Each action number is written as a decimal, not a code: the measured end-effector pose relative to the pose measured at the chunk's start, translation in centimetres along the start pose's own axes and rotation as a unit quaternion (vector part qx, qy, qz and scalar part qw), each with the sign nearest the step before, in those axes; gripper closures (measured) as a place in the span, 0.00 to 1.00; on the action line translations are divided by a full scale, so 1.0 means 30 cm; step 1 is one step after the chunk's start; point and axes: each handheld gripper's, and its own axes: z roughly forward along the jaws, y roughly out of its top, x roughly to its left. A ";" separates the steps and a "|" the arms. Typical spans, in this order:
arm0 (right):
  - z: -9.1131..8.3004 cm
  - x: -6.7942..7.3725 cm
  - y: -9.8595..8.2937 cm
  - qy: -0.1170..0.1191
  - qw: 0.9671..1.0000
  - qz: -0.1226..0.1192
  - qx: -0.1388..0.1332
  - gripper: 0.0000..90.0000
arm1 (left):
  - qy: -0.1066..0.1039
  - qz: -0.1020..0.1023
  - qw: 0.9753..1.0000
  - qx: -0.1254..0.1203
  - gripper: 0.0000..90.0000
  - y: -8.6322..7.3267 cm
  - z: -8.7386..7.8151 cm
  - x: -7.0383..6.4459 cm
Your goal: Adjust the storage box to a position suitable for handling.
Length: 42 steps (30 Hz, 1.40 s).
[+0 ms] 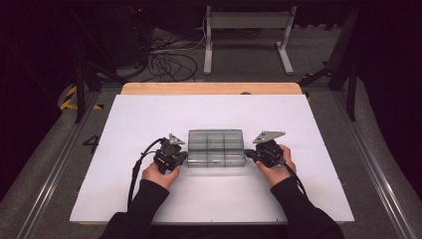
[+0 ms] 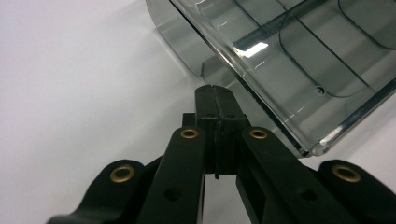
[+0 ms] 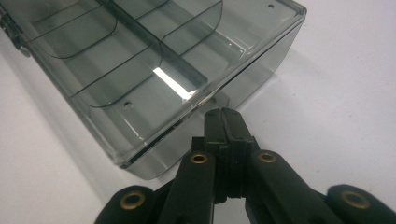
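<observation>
Smoked-plastic compartment box (image 1: 216,148) lies between my left gripper (image 1: 182,158) and right gripper (image 1: 250,155); both jaws pressed together, gripping nothing, on the white table (image 1: 149,114).

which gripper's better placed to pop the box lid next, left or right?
Probably neither alone. The left gripper and right gripper sit shut at opposite ends of the clear box, each tip at a small side tab; likely both lift together.

Straight ahead of the left gripper (image 1: 182,158), whose jaws are pressed together, the clear compartment box (image 1: 216,148) blocks the way inward; the same box stands just before the tips of the right gripper (image 1: 251,156), also closed. Outward of each gripper and behind it, the white table (image 1: 149,114) lies bare.
</observation>
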 end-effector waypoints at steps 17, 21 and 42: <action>-0.017 0.086 -0.013 0.021 1.000 -0.023 0.007 1.00 | 0.016 0.014 1.000 0.009 1.00 -0.073 -0.064 -0.026; -0.025 0.096 -0.018 0.020 0.999 -0.024 0.009 1.00 | 0.010 0.011 1.000 0.007 1.00 -0.078 -0.067 -0.024; -0.036 0.104 -0.025 0.015 0.999 -0.029 0.014 1.00 | 0.007 0.023 1.000 0.009 1.00 -0.076 -0.066 -0.029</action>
